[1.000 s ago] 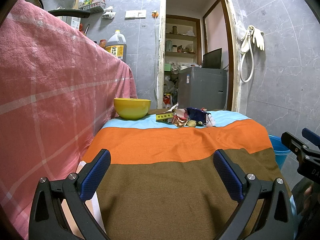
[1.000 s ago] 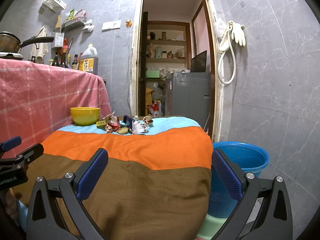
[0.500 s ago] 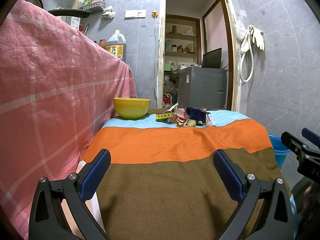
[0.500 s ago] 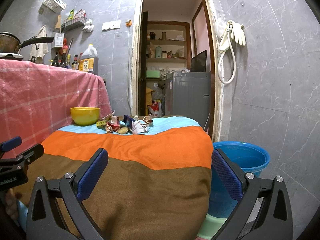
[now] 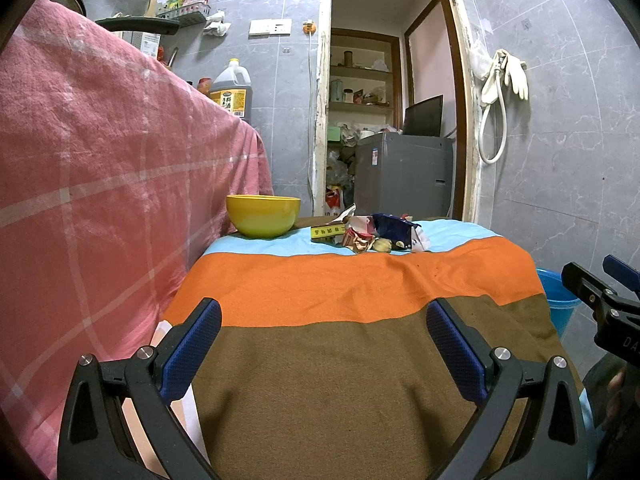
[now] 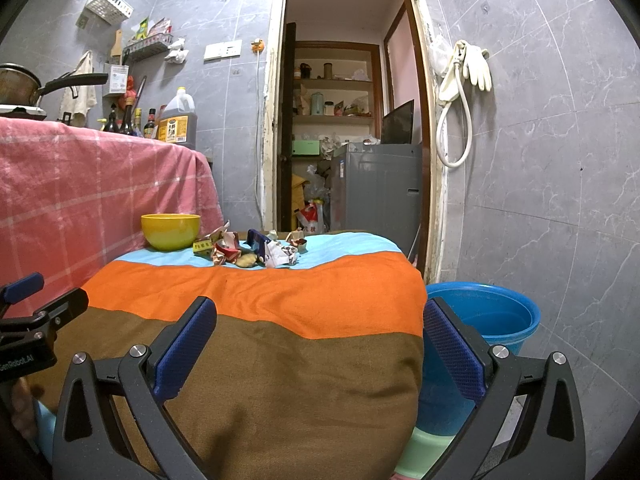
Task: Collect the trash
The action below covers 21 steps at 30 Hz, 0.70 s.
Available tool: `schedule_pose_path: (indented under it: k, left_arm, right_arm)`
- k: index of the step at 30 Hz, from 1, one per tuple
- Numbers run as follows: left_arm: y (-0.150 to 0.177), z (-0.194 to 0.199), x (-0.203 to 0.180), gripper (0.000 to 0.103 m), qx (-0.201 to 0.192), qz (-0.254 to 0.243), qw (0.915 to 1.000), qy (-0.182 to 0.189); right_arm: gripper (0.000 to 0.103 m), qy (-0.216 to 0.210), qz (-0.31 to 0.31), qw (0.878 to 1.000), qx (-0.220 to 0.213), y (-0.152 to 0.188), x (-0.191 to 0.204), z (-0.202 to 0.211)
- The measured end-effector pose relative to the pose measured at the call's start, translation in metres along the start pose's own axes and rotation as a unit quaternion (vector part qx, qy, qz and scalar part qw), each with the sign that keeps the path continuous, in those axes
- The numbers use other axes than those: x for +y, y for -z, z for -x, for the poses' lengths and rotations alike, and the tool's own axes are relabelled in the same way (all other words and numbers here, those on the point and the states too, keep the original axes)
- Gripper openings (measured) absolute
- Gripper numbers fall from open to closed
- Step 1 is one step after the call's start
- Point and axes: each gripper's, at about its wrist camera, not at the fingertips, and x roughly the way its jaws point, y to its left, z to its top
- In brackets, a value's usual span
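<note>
A pile of trash (image 5: 370,234), crumpled wrappers, a blue packet and a small yellow box, lies on the light blue far strip of the striped table cloth (image 5: 340,284); it also shows in the right wrist view (image 6: 252,250). A yellow bowl (image 5: 263,216) stands left of the pile, also seen in the right wrist view (image 6: 171,231). My left gripper (image 5: 324,348) is open and empty, low over the brown near strip. My right gripper (image 6: 320,346) is open and empty at the table's near right corner. Both are far from the pile.
A blue bucket (image 6: 486,320) stands on the floor right of the table. A pink checked cloth (image 5: 100,184) covers a higher counter on the left, with bottles and an oil jug (image 6: 178,122) on it. A doorway with a grey appliance (image 6: 378,188) lies behind.
</note>
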Motion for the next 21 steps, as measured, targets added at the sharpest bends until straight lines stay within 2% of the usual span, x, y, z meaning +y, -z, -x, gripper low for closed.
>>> schedule_pose_path:
  k: [9,15,21]
  left_arm:
    - [-0.01,-0.015,0.002,0.101,0.013,0.019,0.9997,-0.001]
    - [-0.03,-0.015,-0.002,0.101,-0.007,0.018,0.9998,-0.003]
    - [-0.057,-0.031,0.001,0.101,-0.023,0.014,0.9996,-0.005]
  right_arm:
    - [0.103,-0.007,0.001,1.0,0.002,-0.005,-0.001,0.002]
    - [0.103,-0.019,0.001,1.0,-0.017,-0.021,0.0,-0.006]
    - [0.103,-0.036,0.006,0.998,-0.046,-0.048,0.0,-0.023]
